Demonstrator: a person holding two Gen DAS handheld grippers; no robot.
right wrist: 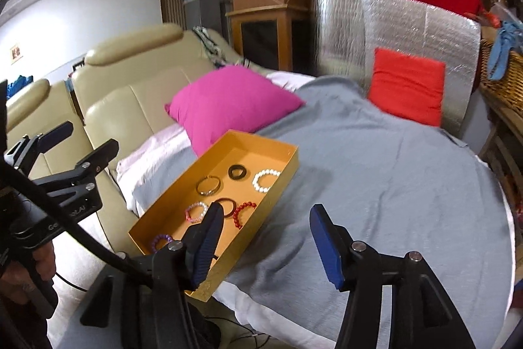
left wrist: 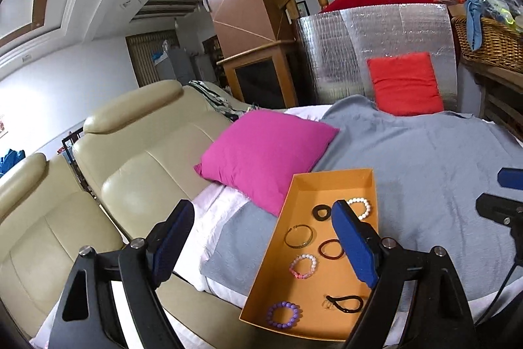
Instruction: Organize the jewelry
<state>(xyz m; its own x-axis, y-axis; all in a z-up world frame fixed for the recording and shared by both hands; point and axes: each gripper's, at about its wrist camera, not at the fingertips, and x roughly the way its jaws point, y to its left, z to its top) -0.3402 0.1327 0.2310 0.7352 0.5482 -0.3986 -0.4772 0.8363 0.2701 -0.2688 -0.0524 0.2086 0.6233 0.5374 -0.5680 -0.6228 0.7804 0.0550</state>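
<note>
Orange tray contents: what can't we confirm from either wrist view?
- Left wrist view: the red bead bracelet is hidden; the left gripper, its blue-padded fingers wide apart, also covers part of the white bead bracelet.
- Right wrist view: the black elastic hair tie is hidden and the purple bead bracelet partly covered by the right gripper.
- Small clear item beside that tie: too small to identify.
- Orange cardboard tray: near corner hidden by fingers in both views.

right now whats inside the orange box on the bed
The orange box holds bracelets and hair ties: white beads, gold bangle, pink beads, purple beads, black tie. Gripper fingers cover some spots.
</note>
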